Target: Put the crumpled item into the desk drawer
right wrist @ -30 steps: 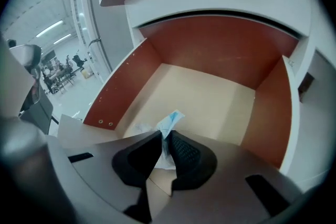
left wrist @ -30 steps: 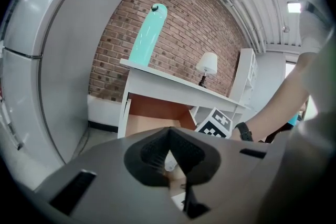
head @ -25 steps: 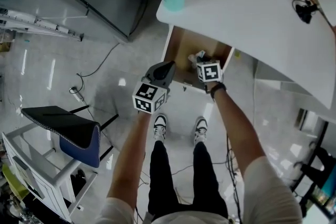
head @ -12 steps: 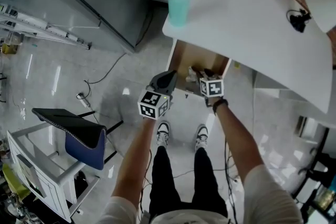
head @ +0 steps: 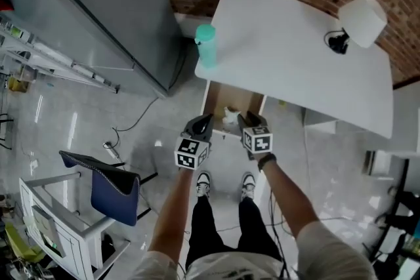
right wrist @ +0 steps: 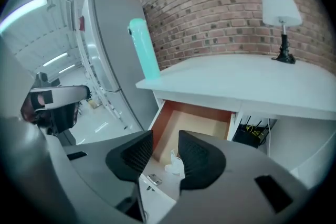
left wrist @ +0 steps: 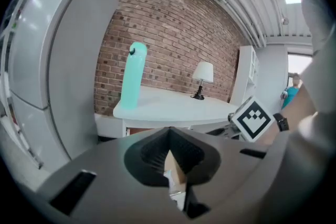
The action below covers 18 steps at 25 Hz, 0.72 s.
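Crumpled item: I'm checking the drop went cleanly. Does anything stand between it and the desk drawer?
Nothing visible does. The crumpled item lies inside the open desk drawer, on its floor near the front. The right gripper is clear of it, jaws apart and empty.

From high overhead the head view looks steeply down, while both gripper views look level past their jaws, sharing the desk (head: 295,56) and bottle (head: 205,46) ahead.

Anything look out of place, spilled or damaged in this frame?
Nothing stands out. The drawer is open below the desk, with the crumpled white item lying inside near its front. The bottle stands upright near the desk's corner; nothing spilled or damaged.
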Motion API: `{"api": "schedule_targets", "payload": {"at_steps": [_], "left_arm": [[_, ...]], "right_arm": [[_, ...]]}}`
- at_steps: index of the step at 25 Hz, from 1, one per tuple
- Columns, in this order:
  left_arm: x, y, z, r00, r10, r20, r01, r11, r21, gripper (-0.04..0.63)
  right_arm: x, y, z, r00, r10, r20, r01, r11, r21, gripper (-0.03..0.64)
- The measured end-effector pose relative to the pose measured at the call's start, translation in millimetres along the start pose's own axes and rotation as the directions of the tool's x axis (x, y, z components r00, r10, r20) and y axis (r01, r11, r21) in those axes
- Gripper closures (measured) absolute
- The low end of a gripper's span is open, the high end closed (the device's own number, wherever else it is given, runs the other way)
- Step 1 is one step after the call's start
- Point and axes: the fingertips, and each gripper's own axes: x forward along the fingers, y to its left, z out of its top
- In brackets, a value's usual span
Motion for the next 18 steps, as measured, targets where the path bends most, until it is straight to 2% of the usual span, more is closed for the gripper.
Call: {"api": "schedule_targets", "payload": {"at_steps": [2, 6, 9, 18], "left_arm": [[-9.4, -6.7, 22.1, 1.0, 0.02, 0.004, -0.02, 0.999, 0.027, 0.6], [-25.8, -21.0, 72.7, 0.997, 0.023, 0.069, -0.024, 1.0, 0.01, 0.6], [-41.0, -33.7, 101.3, 0.996, 0.017, 0.092, -0.022, 0.999, 0.047, 0.6], [-69.9, -55.4, 189.6, 0.982, 0.032, 0.184, -0.054, 0.992, 0.117, 0.6]], "right_arm": [[-24.3, 5.4, 14.4, 1.0, -0.003, 0.023, 0.003, 1.0, -0.03, 0.479], [-69.6, 18.2, 55.0, 0.993, 0.013, 0.121, -0.004, 0.998, -0.07, 0.479], [-101.9, 33.0, 88.0, 0.98, 0.03, 0.198, -0.013, 0.996, -0.086, 0.48], [-183.3, 40.9, 202.9, 0.917, 0.029, 0.399, 0.027, 0.99, -0.135, 0.512]]}}
